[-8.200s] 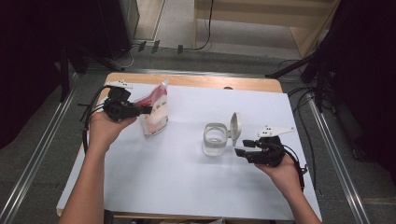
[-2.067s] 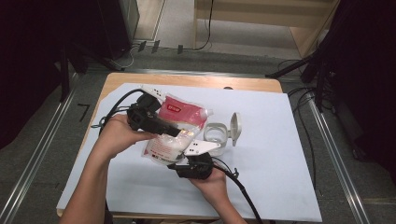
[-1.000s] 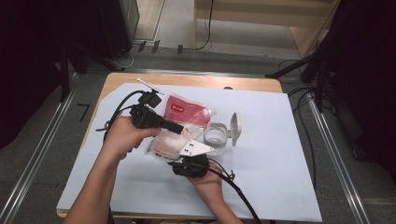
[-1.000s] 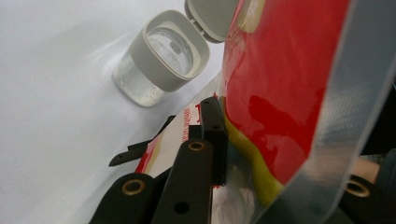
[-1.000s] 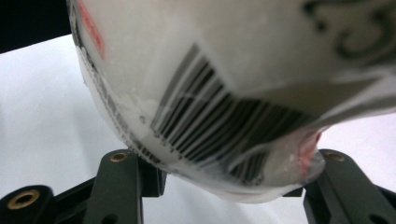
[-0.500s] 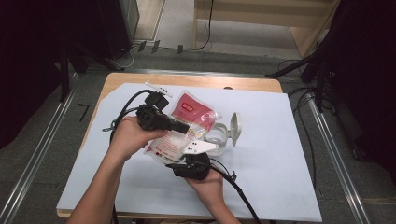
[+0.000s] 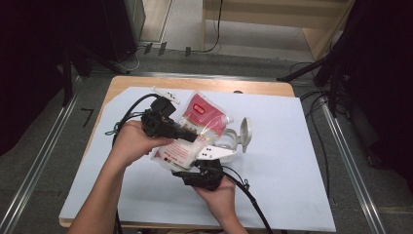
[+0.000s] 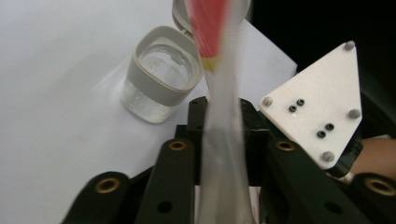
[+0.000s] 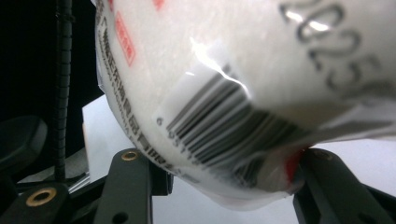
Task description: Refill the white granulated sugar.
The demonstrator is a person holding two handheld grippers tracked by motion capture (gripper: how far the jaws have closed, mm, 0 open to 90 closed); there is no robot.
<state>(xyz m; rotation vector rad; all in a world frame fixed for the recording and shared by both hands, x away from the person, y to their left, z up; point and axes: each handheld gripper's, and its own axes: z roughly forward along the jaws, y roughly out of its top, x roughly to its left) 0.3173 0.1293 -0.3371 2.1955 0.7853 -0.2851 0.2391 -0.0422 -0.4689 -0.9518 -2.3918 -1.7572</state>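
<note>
The red and white pouch (image 7: pixel 195 131) is held above the desk (image 7: pixel 302 161), beside the open clear jar (image 7: pixel 225 142), probably so that its contents can be poured in. The left hand-held gripper (image 7: pixel 187 137) is clamped on its thin edge, and its jaws have just been opening slightly. The right hand-held gripper (image 7: pixel 195 168) is clamped on its full lower end. A barcode (image 9: pixel 224 126) and the digits "2025" are readable.

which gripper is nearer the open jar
Right. The right gripper holds the bag's lower end just beside the jar. The left gripper pinches the bag a little farther to the jar's left.
</note>
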